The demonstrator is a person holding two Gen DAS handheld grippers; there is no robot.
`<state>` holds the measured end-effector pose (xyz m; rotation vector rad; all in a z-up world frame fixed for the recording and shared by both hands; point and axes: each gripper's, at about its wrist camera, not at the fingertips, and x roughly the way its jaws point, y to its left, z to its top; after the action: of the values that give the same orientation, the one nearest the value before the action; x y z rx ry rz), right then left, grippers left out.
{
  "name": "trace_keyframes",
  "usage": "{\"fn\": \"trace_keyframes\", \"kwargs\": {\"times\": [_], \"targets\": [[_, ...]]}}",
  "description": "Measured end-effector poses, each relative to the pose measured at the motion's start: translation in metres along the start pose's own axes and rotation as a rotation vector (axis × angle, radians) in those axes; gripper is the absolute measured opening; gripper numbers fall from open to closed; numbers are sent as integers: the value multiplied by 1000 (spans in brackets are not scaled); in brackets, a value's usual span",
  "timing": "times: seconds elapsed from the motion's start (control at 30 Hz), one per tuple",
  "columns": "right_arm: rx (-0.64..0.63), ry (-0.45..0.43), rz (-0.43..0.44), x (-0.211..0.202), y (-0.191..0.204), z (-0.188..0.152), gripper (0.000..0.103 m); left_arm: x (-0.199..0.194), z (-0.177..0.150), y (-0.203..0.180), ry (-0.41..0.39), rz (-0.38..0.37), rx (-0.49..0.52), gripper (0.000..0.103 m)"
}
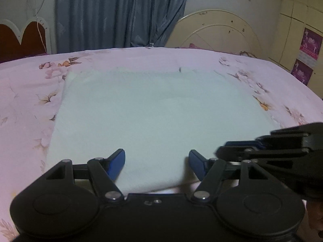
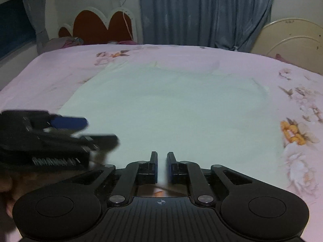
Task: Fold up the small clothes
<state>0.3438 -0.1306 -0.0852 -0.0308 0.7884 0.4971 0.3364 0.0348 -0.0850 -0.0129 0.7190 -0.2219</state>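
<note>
A pale, whitish garment (image 1: 157,117) lies flat as a broad rectangle on the pink flowered bedsheet (image 1: 24,92). My left gripper (image 1: 156,164) hovers over the garment's near edge, open, with only flat cloth showing between its blue pads (image 1: 118,162). My right gripper (image 2: 162,166) is at the same near edge; its jaws are drawn close, with a strip of the pale garment (image 2: 171,109) in the narrow gap. The right gripper (image 1: 224,151) appears blurred from the side in the left wrist view. The left gripper (image 2: 94,131) enters the right wrist view, also blurred.
Blue-grey curtains (image 1: 121,14) hang behind the bed. A red heart-shaped headboard (image 2: 101,26) stands at the far left and a cream rounded board (image 1: 218,30) at the far right. A hand (image 2: 8,185) holds the left gripper.
</note>
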Motion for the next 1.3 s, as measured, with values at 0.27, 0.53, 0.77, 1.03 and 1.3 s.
{"fn": "trace_keyframes", "kwargs": {"times": [0.27,0.53,0.77,1.03,1.3], "targets": [[-35,33,-58,2,-14,-6,10,-4,-11,15,3,31,10,69],[42,35,-179,-33,-80,-29,10,-21,-19,41,-6,82,-36,69],[117,34,-237,-48,-104,-39,10,-28,-23,46,-10,98,-51,68],[106,47,-231,-46,-95,-34,10,-27,-23,49,-3,96,-75,68],[118,-16,-220,-58,-96,-31,10,-29,-25,48,1,109,-71,68]]}}
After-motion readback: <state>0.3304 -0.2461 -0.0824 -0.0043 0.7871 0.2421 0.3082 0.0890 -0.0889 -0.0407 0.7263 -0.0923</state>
